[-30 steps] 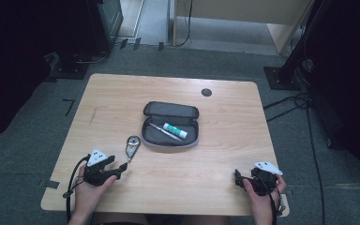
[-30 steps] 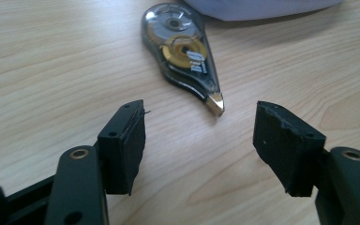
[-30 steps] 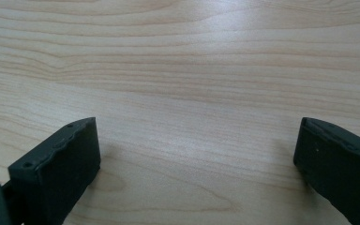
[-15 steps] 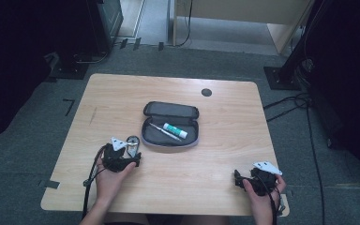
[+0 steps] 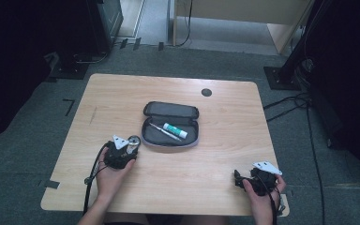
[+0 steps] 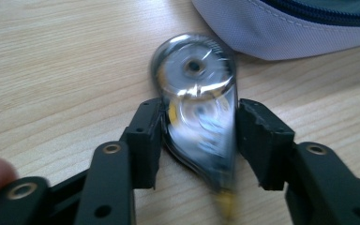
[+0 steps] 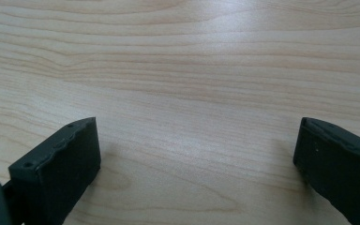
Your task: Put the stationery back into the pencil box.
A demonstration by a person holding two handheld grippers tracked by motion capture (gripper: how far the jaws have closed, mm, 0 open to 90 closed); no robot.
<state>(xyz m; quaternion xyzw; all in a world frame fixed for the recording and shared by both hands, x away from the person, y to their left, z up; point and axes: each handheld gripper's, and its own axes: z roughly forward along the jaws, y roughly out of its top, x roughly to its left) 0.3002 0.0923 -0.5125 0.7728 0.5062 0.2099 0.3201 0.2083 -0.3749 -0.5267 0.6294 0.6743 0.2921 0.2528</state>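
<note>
- The left gripper [image 6: 199, 140] has its jaws around a clear correction-tape dispenser [image 6: 199, 122] lying on the wooden table [image 5: 225, 140]; the jaws have just been closing, and both pads now sit against the dispenser's sides
- The dispenser is blurred in the left gripper view, with its round reel end pointing away from the gripper and its yellow tip back between the jaws
- In the high view the left gripper [image 5: 127, 149] and the dispenser [image 5: 133, 142] lie just left of an open grey pencil case [image 5: 170, 139], near it but not touching
- The pencil case holds a white-and-green tube [image 5: 175, 131] and a slim pen [image 5: 163, 132], lying side by side
- The right gripper [image 7: 197, 154] has its jaws wide apart with nothing between them, just bare table
- In the high view the right gripper [image 5: 238, 179] rests at the table's near right corner, well apart from the pencil case
</note>
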